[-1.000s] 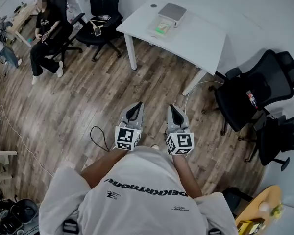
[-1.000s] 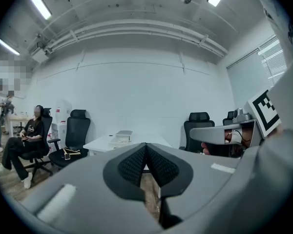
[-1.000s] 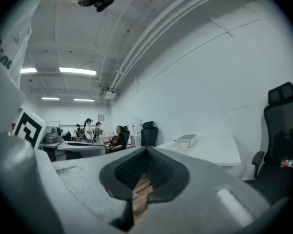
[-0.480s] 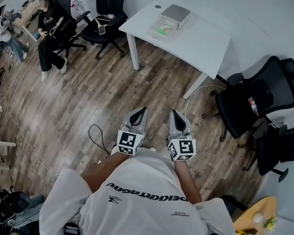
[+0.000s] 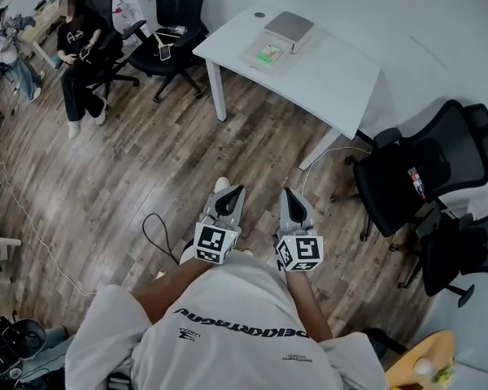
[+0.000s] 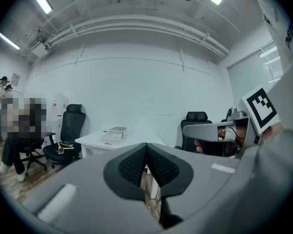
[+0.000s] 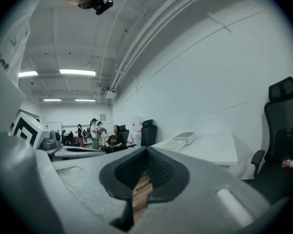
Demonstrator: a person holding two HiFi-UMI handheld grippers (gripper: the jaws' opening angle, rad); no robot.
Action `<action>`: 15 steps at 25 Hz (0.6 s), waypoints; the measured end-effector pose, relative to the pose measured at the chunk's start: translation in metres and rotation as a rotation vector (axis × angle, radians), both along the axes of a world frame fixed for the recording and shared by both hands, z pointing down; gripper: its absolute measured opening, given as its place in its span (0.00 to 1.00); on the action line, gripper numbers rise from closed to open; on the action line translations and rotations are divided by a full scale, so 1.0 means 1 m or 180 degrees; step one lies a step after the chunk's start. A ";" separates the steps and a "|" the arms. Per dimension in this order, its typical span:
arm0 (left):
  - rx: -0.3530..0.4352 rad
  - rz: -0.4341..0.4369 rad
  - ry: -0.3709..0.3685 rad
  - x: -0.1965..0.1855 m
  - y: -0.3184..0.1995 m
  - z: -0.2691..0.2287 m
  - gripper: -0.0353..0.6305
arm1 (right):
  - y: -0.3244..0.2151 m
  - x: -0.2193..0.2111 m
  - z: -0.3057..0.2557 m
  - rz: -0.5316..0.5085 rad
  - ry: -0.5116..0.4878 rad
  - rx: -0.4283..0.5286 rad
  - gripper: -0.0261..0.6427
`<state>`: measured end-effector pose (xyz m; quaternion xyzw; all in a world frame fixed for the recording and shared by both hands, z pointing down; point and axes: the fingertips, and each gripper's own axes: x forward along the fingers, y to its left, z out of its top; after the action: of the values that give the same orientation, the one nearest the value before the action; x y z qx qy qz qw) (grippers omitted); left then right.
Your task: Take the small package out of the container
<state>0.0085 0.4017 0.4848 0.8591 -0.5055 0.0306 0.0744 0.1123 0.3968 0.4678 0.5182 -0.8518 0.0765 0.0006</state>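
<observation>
From here I judge the task has not really begun: nothing has been reached or lifted, and the whole pick is left to do.

In the head view both tools sit low in the middle of the frame, held side by side just in front of the operator's pale T-shirt and pointing toward the top of the picture. The left gripper (image 5: 234, 192) has its jaws pressed together with nothing between the ribbed pads. Its own view shows only the room beyond the tips. The right gripper (image 5: 289, 192) is likewise closed and empty. Through the slit under its pads I see only the brown wood-plank floor (image 5: 146, 169).

The likely container is the pale grey lidded box (image 5: 289, 29) at the top centre of the head view. It stands on the white rectangular table (image 5: 333, 80), with a flat white sheet with a green patch (image 5: 268, 53) just beside it. I cannot make out the small package itself. It may be inside the box, but that is hidden from here. The table is well apart from both grippers, with open floor between.

What I think remains:
- close the gap to the table
- open a claw and get into the box
- grip the package and bring it out

A black office chair (image 5: 427, 165) stands at the right, near the table's corner, so I would keep the approach to the left of it.
</observation>
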 end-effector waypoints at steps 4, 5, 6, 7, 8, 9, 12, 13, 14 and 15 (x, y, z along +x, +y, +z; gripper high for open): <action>-0.0007 -0.0004 0.0051 -0.004 -0.028 0.004 0.06 | -0.027 -0.002 -0.002 0.0005 0.0073 0.0041 0.04; -0.0015 0.0003 0.0052 -0.004 -0.034 0.005 0.06 | -0.034 -0.001 -0.002 0.0025 0.0080 0.0041 0.04; -0.0022 0.0010 0.0041 -0.005 -0.039 0.007 0.06 | -0.042 -0.001 -0.002 0.0046 0.0078 0.0033 0.04; -0.0030 0.0013 0.0026 -0.007 -0.044 0.008 0.06 | -0.049 -0.002 -0.001 0.0062 0.0071 0.0020 0.04; -0.0037 0.0014 0.0011 -0.008 -0.049 0.010 0.06 | -0.055 -0.003 0.000 0.0073 0.0066 0.0003 0.04; -0.0042 0.0016 0.0001 -0.010 -0.056 0.012 0.06 | -0.062 -0.004 0.002 0.0078 0.0066 -0.0016 0.04; -0.0038 0.0040 -0.0029 -0.013 -0.077 0.017 0.06 | -0.084 -0.010 0.011 0.0087 0.0078 -0.0066 0.04; -0.0016 0.0046 -0.0050 -0.015 -0.085 0.018 0.06 | -0.093 -0.012 0.013 0.0091 0.0078 -0.0074 0.04; 0.0001 0.0052 -0.0065 -0.017 -0.094 0.019 0.06 | -0.101 -0.014 0.015 0.0091 0.0078 -0.0078 0.04; 0.0008 0.0053 -0.0074 -0.019 -0.104 0.020 0.06 | -0.111 -0.017 0.016 0.0085 0.0081 -0.0081 0.04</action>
<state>-0.0109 0.2978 0.5043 0.8629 -0.4992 0.0405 0.0672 0.0952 0.2860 0.4838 0.5304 -0.8437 0.0807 0.0169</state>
